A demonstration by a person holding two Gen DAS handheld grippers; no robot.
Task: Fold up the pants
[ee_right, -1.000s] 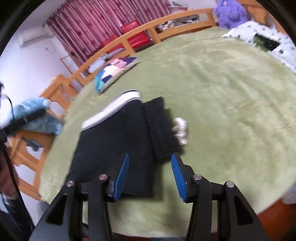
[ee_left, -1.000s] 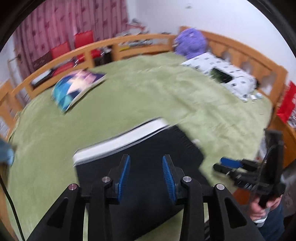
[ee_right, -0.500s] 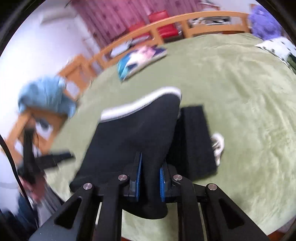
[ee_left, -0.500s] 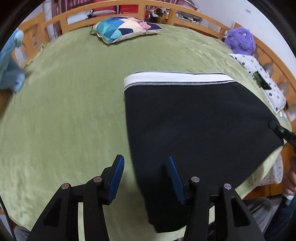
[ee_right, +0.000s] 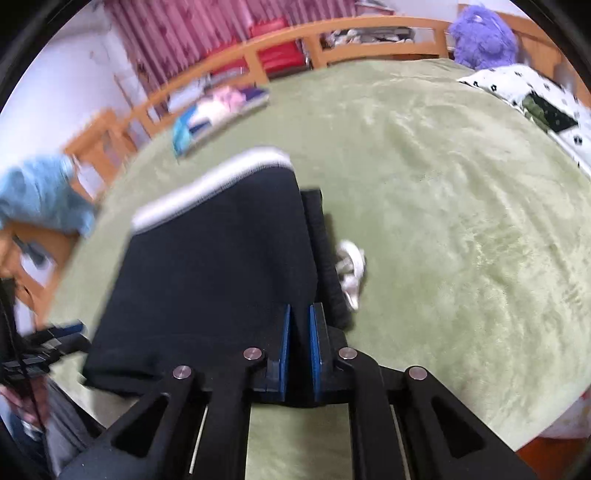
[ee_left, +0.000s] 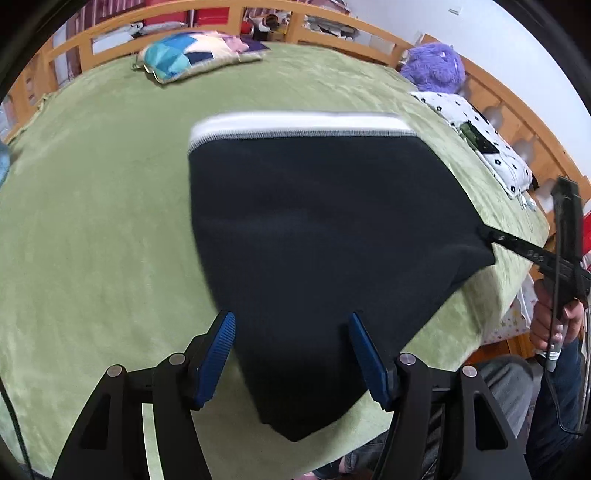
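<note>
Dark navy pants [ee_left: 314, 236] with a white band along the far edge lie folded on the green bed cover [ee_left: 92, 221]. My left gripper [ee_left: 291, 350] is open, its blue pads on either side of the near fold of the pants. My right gripper [ee_right: 297, 332] is shut on the near right corner of the pants [ee_right: 221, 273]; it shows at the right in the left wrist view [ee_left: 487, 232]. A black ribbed cuff [ee_right: 325, 258] and a white drawstring [ee_right: 351, 273] stick out on the right side of the fold.
A colourful cushion [ee_left: 192, 55] lies at the far side of the bed. A purple plush toy [ee_left: 436, 70] and a white patterned pillow [ee_left: 476, 144] are at the far right. A wooden rail [ee_left: 332, 22] rings the bed. Blue cloth [ee_right: 40, 192] hangs at the left.
My right gripper closed on the corner of the pants and stays shut on it. My left gripper moved in over the near fold, still open.
</note>
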